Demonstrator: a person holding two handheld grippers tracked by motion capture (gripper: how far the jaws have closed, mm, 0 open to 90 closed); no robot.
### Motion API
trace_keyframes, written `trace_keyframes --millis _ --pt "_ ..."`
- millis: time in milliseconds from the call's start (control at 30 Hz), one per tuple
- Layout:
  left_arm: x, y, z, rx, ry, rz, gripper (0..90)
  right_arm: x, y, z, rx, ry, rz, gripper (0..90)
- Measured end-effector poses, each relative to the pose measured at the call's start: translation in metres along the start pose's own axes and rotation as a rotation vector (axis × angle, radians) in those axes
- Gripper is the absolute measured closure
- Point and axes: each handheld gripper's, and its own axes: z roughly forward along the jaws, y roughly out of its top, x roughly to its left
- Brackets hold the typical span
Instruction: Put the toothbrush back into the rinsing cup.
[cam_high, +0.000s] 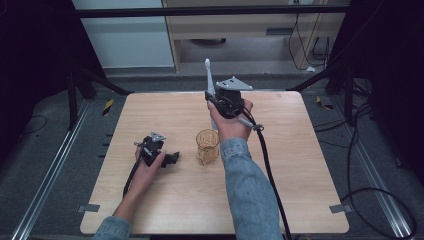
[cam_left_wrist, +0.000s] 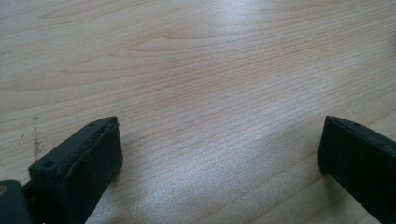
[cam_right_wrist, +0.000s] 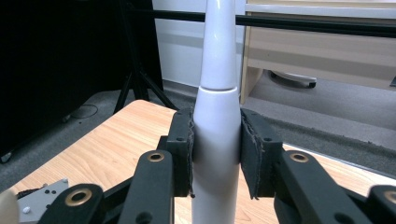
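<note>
Right tool (cam_right_wrist: 216, 154) clamped on upright white tapered toothbrush (cam_right_wrist: 217, 116); left tool (cam_left_wrist: 219, 154) apart.

My right gripper (cam_right_wrist: 216, 154) has black padded jaws with brass-ringed pivots, a grey three-cornered plate and a trailing black cable (thick one); my sleeves (cam_high: 246, 180) are blue denim.

On the table (cam_high: 300, 200), the cup (cam_high: 207, 146) stood near the middle, the left gripper (cam_high: 172, 159) rested just to its left, and the right gripper (cam_high: 216, 102) hovered behind it, clamping an upright toothbrush (cam_right_wrist: 217, 116).
</note>
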Motion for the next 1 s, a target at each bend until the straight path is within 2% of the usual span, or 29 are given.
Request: trace_keyframes --millis 533,1000 --pt "0.0 0.0 0.0 0.0 0.0 0.0 0.0 0.005 -0.008 0.004 0.004 0.017 0.009 67.2" --pt "0.0 0.0 0.0 0.001 0.0 0.001 0.0 0.011 -0.034 0.018 0.047 0.041 0.021 67.2"
